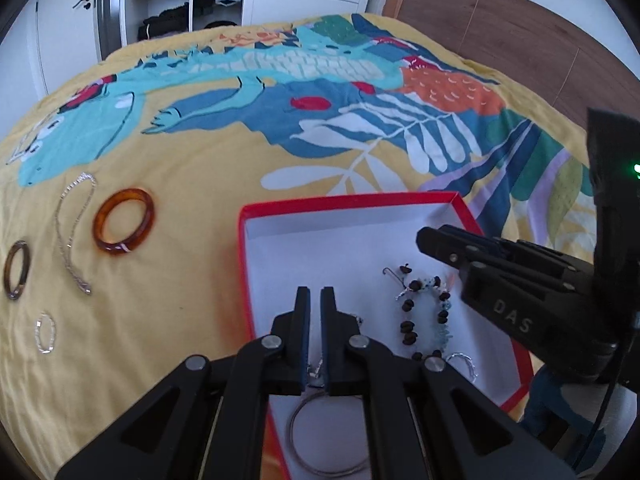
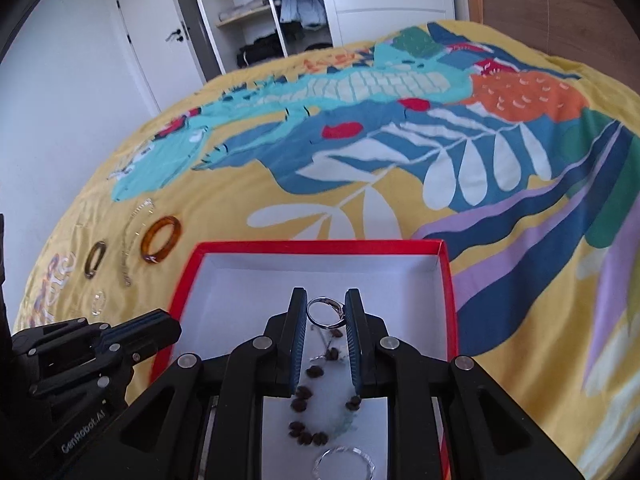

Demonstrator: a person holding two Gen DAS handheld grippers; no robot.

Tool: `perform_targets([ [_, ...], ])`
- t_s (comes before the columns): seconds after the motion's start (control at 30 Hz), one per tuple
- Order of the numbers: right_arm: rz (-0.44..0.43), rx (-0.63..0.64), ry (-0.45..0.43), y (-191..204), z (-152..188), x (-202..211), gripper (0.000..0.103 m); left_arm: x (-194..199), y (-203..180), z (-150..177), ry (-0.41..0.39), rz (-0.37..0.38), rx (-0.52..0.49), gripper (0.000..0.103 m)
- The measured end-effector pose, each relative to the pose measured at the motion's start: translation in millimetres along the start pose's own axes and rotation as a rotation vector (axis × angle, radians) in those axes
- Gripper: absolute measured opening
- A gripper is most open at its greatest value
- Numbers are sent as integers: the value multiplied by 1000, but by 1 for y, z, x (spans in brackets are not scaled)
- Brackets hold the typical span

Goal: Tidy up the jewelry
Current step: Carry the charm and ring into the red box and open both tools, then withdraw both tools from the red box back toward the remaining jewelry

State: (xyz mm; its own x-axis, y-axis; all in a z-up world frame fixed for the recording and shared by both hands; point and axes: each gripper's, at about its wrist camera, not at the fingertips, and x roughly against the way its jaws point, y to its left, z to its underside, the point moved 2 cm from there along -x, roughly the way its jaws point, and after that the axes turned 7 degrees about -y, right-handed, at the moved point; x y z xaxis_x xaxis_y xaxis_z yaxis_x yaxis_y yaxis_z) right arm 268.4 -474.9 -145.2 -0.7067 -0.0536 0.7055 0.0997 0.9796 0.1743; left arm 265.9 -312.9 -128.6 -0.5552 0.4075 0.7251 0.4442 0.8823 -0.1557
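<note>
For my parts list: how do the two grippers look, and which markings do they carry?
Both are matte black plastic with silver round rivets and blue ribbed pads on the fingers. The left gripper reads "GenRobot.AI"; the right gripper reads "DAS", with a black cable and a green light behind it.

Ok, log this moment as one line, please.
stage: boxing jewelry | right hand-held gripper: shut on silver ring over red box | left hand-held gripper: shut | amber bangle: on bedspread

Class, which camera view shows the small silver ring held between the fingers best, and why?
The right wrist view: the silver ring sits in plain sight between the right gripper fingers, above the red box. In the left wrist view the right gripper appears side-on and the ring is hidden.
</note>
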Motion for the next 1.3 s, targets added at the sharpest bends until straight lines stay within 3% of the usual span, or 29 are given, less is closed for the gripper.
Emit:
perform_targets([
  [0.27, 48, 22, 114, -5, 16, -32, 20, -16, 1, 10, 34, 7, 1, 3],
  [0.37, 51, 32, 110, -4, 17, -30, 21, -17, 3, 12, 44, 6, 5, 3],
  [0.57, 49, 16, 58, -5, 9, -5, 32, 1, 2, 4, 37, 38, 8, 7],
  [0.63, 52, 13, 21, -5, 1, 16, 33, 17, 3, -3, 22, 50, 15, 9],
  [0.7, 55, 8, -8, -5, -6, 35, 36, 37, 4, -12, -5, 53, 19, 21],
  [0.77, 59, 12, -42, -1, -15, 60, 37, 59, 6, -24, -36, 59, 31, 26],
  [1.03, 43, 39, -182, 33, -40, 165, 46, 174, 13, -61, -179, 33, 13, 29],
  [1.3, 1, 51, -286, 71, -36, 258, 51, 276, 35, -44, -256, -22, 45, 31],
])
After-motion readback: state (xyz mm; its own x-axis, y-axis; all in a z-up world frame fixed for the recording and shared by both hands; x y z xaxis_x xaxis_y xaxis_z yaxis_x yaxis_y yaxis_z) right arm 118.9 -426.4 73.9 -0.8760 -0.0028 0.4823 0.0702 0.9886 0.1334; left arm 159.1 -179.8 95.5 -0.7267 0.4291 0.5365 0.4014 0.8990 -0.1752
